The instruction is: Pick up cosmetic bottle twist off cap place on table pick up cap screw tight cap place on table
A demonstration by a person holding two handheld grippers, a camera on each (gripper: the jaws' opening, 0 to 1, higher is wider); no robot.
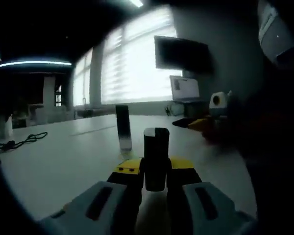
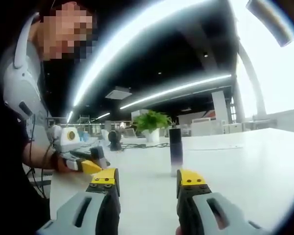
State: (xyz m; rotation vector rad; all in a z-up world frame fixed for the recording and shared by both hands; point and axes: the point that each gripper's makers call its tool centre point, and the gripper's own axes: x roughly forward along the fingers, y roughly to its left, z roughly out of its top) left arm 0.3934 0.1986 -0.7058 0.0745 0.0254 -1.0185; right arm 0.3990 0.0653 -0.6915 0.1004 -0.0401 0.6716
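- Clamped between the jaws of the left tool [image 1: 155, 172], nearest the lens in the left gripper view, is a dark cylindrical cap [image 1: 156, 157], held upright.
- Beyond it, the cosmetic bottle [image 1: 123, 128] stands upright on the white desk [image 1: 54, 161], apart from both tools.
- Right tool [image 2: 148, 182] has its jaws wide apart with nothing between them.
- In the right gripper view the bottle [image 2: 176, 149] stands just past the jaws.
- A black cable [image 1: 20, 143] lies near the desk's far edge.

No readable text, no labels, no brands, no numbers, no signs
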